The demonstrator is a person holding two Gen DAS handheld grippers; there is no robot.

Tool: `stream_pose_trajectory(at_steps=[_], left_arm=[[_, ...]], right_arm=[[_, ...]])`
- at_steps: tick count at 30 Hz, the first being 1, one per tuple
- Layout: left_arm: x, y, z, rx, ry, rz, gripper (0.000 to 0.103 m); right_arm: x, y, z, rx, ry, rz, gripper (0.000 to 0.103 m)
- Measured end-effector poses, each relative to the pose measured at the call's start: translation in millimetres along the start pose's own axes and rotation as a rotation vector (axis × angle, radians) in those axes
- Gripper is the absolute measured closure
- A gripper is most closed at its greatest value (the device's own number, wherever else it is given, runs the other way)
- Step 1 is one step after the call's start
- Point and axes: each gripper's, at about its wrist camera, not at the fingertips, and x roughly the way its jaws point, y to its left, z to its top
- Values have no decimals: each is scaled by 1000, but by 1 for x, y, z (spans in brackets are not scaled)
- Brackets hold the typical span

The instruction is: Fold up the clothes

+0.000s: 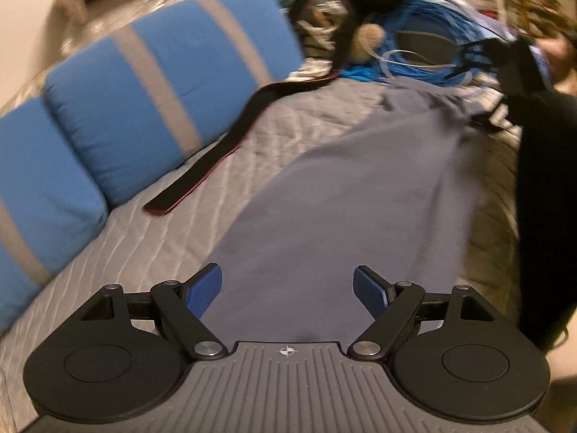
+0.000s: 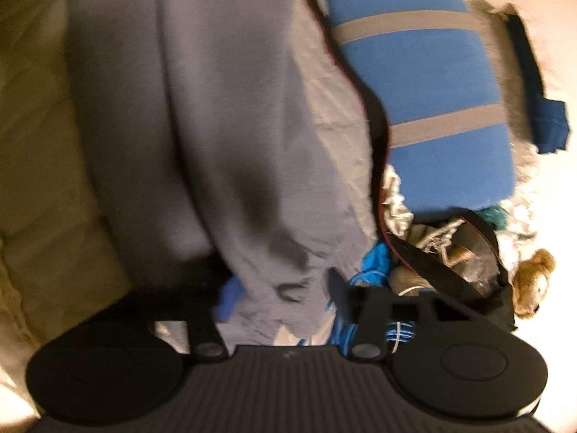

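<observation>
The grey garment (image 1: 346, 187) lies lengthwise on the quilted bed (image 1: 151, 238), its long left edge well clear of the blue pillows (image 1: 158, 86), with a black strap (image 1: 216, 158) between. The left hand-held gripper (image 1: 287, 290) hangs wide and empty over the garment's near end. The right hand-held gripper (image 2: 279, 297) has the garment's far end bunched between its narrowed fingers, though blur hides whether the pads press.

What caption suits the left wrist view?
Open left gripper over a grey garment on a bed, beside blue pillows.

Grey garment (image 2: 216, 126) between right gripper (image 2: 277, 296) jaws, blue cushion (image 2: 425, 83) beside
</observation>
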Motion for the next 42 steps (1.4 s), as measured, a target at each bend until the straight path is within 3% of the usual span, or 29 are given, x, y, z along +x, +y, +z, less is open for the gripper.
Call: stream_pose_trajectory(at_steps=[1,4,15,16,17,19,23,27,36,42], left_arm=[[0,-5,1,22,-1,-4,23],[2,-22,2,90,-2,0,23],[15,-65,1,303,-1,35,28],[17,-69,0,323,10,61,41],[20,-72,0,341,29,90,63],[24,-76,-3,404,61,148,87],[22,-83,-16,547,82,228,101],[13,-87,-27,618,63,254,102],[-2,-94,-26,594,-6,239,102],[-10,-95,-25,581,-8,204,101]], right_arm=[[-1,-1,0,-13,3,5,74],[-6,-12,2,8,0,-8,81],[-25,-64,12,100,-7,-36,84],[-26,-65,13,101,-9,-39,84],[-28,-66,13,102,-11,-40,84],[-31,-66,13,112,-12,-43,84],[-33,-61,10,150,-12,-49,84],[-32,-49,5,201,-16,-49,84],[-37,-42,-5,268,-39,-49,84],[-39,-41,-8,294,-57,-50,83]])
